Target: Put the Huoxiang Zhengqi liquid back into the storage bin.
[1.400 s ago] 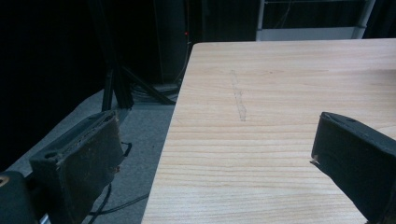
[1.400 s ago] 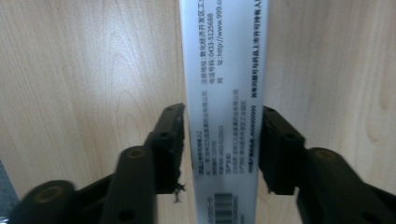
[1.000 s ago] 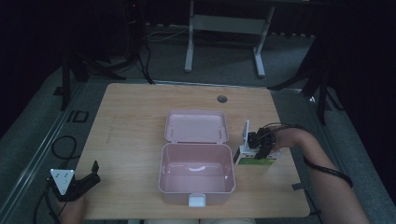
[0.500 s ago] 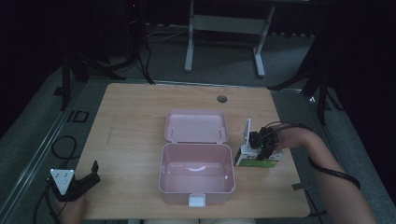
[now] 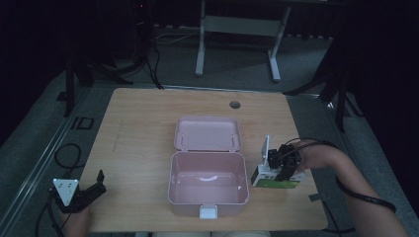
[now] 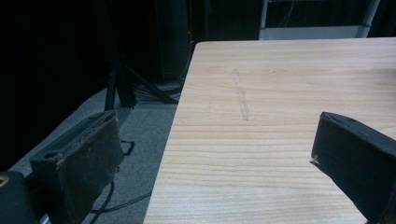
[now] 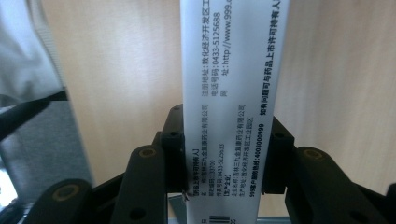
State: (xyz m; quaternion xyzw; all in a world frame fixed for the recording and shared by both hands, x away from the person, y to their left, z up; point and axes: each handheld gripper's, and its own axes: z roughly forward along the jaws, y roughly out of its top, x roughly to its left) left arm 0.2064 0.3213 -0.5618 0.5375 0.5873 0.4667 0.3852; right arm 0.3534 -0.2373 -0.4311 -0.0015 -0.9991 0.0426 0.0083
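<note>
An open pink box stands in the middle of the table, its lid folded back flat behind it, with nothing inside. Just to its right, my right gripper is shut on a white and green medicine carton held low over the wood. In the right gripper view the carton's white printed side runs up between the two jaws of the right gripper, which press on both its sides. My left gripper rests at the table's near left corner, open, with bare wood between its jaws.
A round cable hole lies near the table's far edge. Cables trail on the floor to the left of the table. A desk frame stands beyond the far edge. The table's left edge runs past my left gripper.
My right gripper has drifted slightly toward the near edge with the carton in it. The left gripper and the pink box have stayed put.
</note>
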